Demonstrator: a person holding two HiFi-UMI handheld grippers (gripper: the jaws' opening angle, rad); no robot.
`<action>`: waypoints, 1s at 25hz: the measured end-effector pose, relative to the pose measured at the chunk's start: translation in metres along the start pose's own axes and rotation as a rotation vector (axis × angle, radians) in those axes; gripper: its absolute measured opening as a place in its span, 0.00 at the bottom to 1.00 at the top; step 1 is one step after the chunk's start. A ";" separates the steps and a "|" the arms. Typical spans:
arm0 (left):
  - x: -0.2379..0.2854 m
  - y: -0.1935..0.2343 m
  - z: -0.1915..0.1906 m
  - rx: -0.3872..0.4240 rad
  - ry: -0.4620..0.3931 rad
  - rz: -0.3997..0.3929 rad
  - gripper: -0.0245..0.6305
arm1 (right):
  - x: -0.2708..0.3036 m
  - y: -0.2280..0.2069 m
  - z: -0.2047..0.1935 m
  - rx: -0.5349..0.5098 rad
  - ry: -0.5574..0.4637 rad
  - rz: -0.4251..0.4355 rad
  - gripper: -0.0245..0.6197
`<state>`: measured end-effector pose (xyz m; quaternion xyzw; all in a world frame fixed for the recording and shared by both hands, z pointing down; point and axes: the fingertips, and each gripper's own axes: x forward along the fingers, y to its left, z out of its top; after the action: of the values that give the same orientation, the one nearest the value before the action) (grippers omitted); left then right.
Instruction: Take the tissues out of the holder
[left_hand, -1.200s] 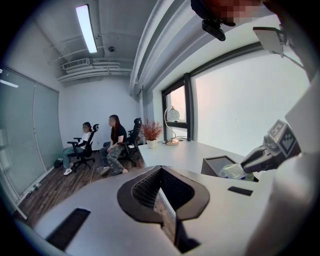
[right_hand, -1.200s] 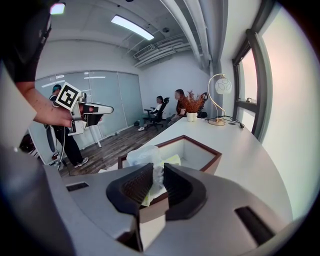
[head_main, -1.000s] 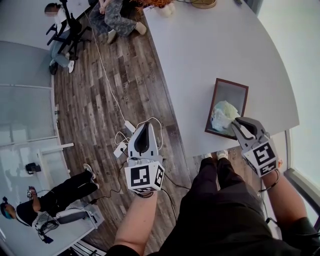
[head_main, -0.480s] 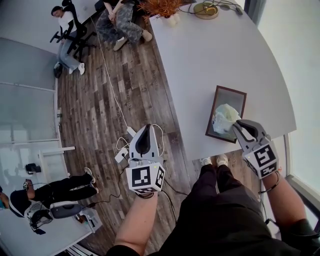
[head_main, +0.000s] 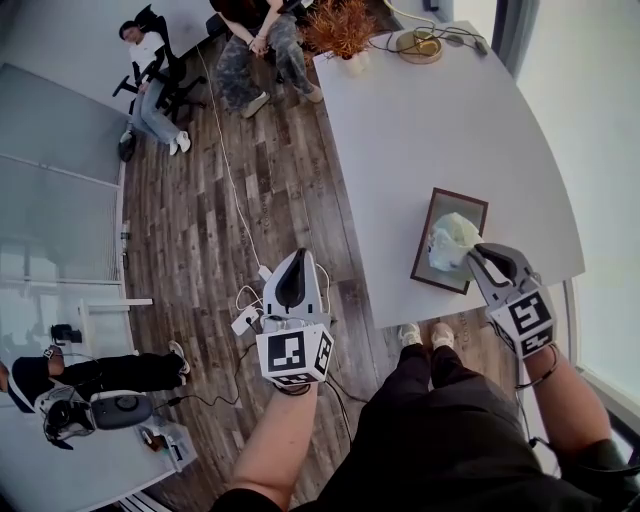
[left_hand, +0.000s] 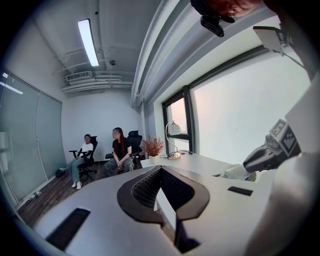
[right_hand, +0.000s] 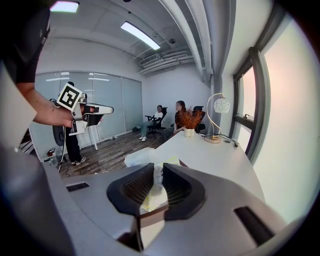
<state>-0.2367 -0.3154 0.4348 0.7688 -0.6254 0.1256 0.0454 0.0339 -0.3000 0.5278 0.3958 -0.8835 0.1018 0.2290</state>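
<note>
- Tissues (head_main: 448, 238): a crumpled white-and-pale-yellow wad, lying in the holder (head_main: 460, 200), a brown-rimmed tray near the table (head_main: 440, 120) edge closest to the person.
- Right gripper (head_main: 470, 256): jaws are pressed nearly together on a fold of the tissues; in the right gripper view (right_hand: 156, 175) the paper is seen pinched between the pads.
- Left gripper (head_main: 295, 262): held over the floor, well apart from the table; jaws are pressed together with nothing between them (left_hand: 160, 169).
- Progress (judged): the grasp is made, but the wad is not yet lifted clear of the holder. The lift-out and a place to put it are left.
- Whether more tissues lie under the wad cannot be told.
- Writing: no brand or label can be read. Only square marker patterns are seen, on the left cube (head_main: 293, 355) and the right cube (head_main: 527, 322).
</note>
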 end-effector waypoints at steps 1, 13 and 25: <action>-0.002 0.001 0.003 0.001 -0.005 0.004 0.04 | -0.001 0.000 0.002 -0.003 -0.003 0.000 0.14; -0.019 -0.003 0.043 -0.006 -0.081 0.028 0.04 | -0.022 -0.009 0.035 -0.025 -0.062 -0.020 0.14; -0.027 -0.002 0.089 0.010 -0.155 0.031 0.04 | -0.043 -0.021 0.084 -0.065 -0.141 -0.061 0.14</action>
<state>-0.2271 -0.3096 0.3427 0.7666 -0.6383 0.0694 -0.0088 0.0472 -0.3165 0.4336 0.4212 -0.8877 0.0379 0.1819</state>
